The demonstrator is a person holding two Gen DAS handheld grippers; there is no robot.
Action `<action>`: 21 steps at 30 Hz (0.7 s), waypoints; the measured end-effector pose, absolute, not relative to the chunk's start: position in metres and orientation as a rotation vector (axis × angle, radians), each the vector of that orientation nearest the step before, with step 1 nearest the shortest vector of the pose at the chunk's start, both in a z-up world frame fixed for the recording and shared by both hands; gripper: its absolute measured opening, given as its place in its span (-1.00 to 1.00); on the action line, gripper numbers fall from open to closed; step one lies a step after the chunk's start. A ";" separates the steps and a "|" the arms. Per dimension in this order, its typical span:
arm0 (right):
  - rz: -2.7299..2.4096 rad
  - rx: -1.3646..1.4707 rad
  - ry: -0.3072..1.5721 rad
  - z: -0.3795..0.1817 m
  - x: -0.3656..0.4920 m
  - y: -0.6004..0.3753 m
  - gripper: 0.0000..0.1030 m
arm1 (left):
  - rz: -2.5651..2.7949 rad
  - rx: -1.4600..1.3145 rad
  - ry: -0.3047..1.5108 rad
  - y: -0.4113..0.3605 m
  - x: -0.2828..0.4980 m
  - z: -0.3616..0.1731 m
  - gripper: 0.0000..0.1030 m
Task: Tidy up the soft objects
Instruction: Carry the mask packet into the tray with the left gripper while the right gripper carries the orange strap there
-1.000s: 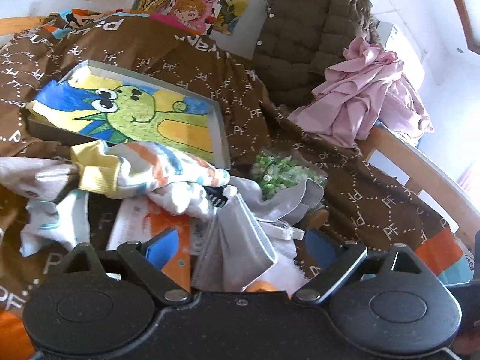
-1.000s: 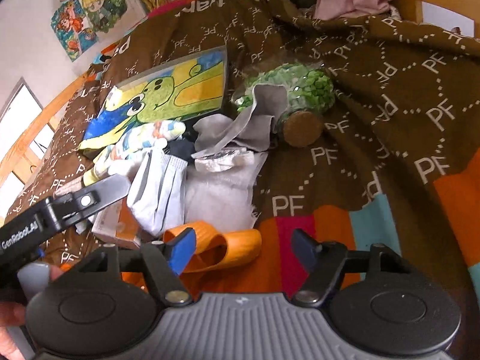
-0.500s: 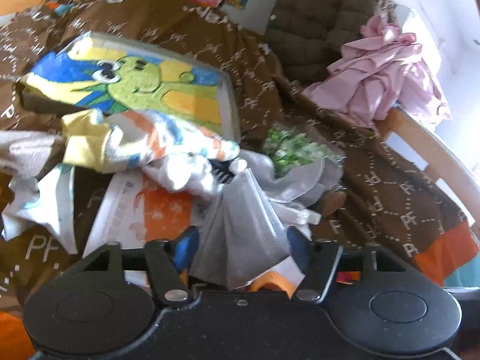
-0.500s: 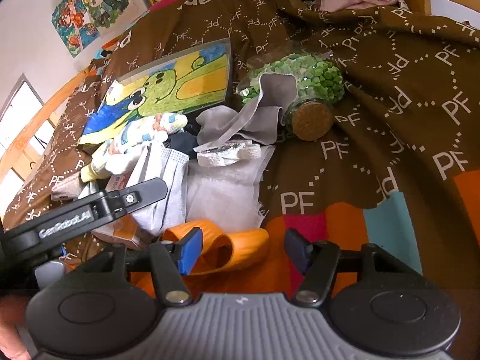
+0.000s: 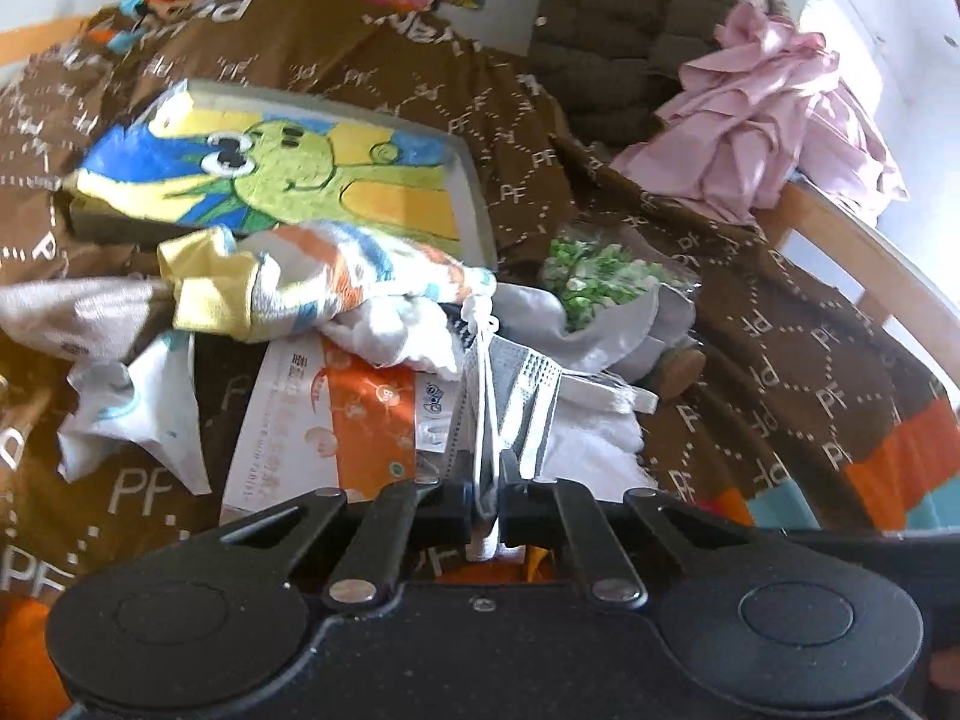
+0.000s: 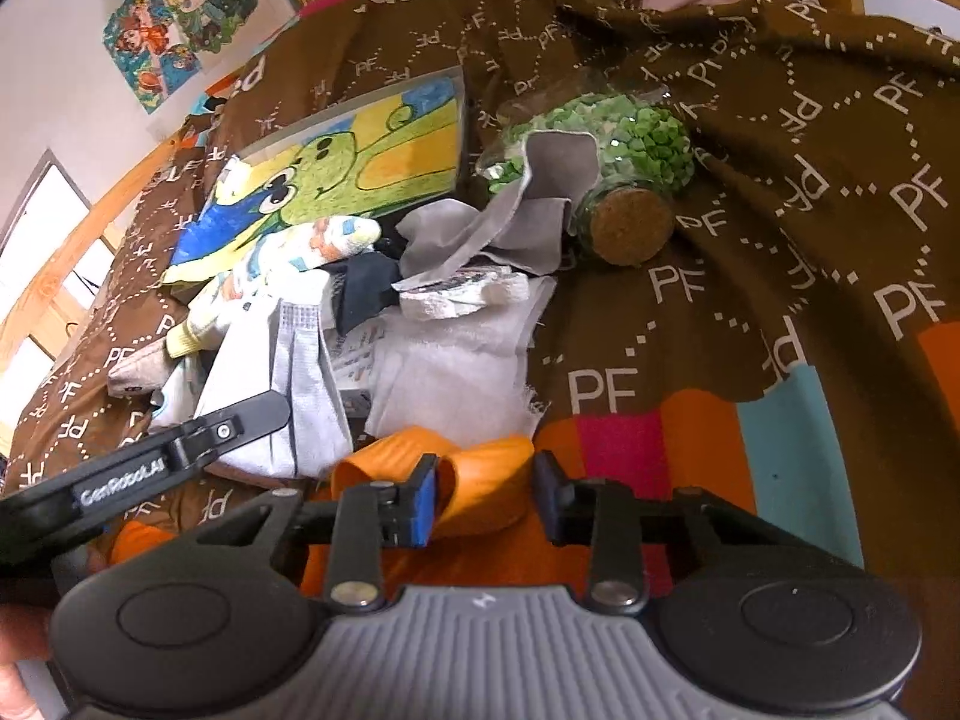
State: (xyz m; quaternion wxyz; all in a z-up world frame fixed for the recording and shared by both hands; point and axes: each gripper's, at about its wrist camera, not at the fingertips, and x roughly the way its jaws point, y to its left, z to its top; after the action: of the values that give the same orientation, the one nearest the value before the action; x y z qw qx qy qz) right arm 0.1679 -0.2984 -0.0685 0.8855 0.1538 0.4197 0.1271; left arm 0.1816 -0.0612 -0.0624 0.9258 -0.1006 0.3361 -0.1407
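Observation:
A pile of soft things lies on a brown "PF" blanket (image 6: 780, 138). My left gripper (image 5: 486, 495) is shut on a folded grey face mask (image 5: 516, 396), pinching its near edge and ear loops. In the right wrist view the left gripper (image 6: 264, 411) reaches in from the left with the face mask (image 6: 300, 360) at its tip. My right gripper (image 6: 483, 498) is closing around a curled orange rubbery piece (image 6: 480, 483) that lies between its blue pads; a grip does not show. A striped sock (image 5: 336, 282), a grey cloth (image 6: 540, 198) and a white cloth (image 6: 456, 366) lie just beyond.
A corked jar of green bits (image 6: 624, 222) lies under the grey cloth. A dinosaur picture board (image 5: 288, 180) sits behind the pile, an orange-and-white wipes packet (image 5: 336, 420) beside the mask. A pink garment (image 5: 762, 126) and brown quilted cushion (image 5: 630, 12) rest by the wooden rail (image 5: 870, 258).
The left jaws went from wide apart to shut on the grey mask. The right jaws narrowed around the orange piece while that gripper stayed in place.

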 end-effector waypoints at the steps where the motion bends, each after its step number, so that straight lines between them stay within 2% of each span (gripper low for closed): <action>1: 0.270 0.309 0.864 -0.067 0.166 -0.297 -0.32 | -0.293 -0.200 0.684 -0.061 0.178 -0.060 -0.87; 12: 0.333 0.217 0.664 -0.035 0.134 -0.289 -0.35 | -0.289 -0.205 0.603 -0.048 0.150 -0.014 -0.88; 21: 0.368 0.250 0.493 0.001 0.135 -0.294 -0.34 | -0.284 -0.205 0.514 -0.041 0.161 0.026 -0.87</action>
State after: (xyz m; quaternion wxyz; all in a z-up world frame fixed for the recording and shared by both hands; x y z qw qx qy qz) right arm 0.1348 -0.2945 0.0013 0.9454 0.1225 0.2422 0.1806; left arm 0.1611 -0.0409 0.0258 0.9521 -0.1009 0.2527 -0.1395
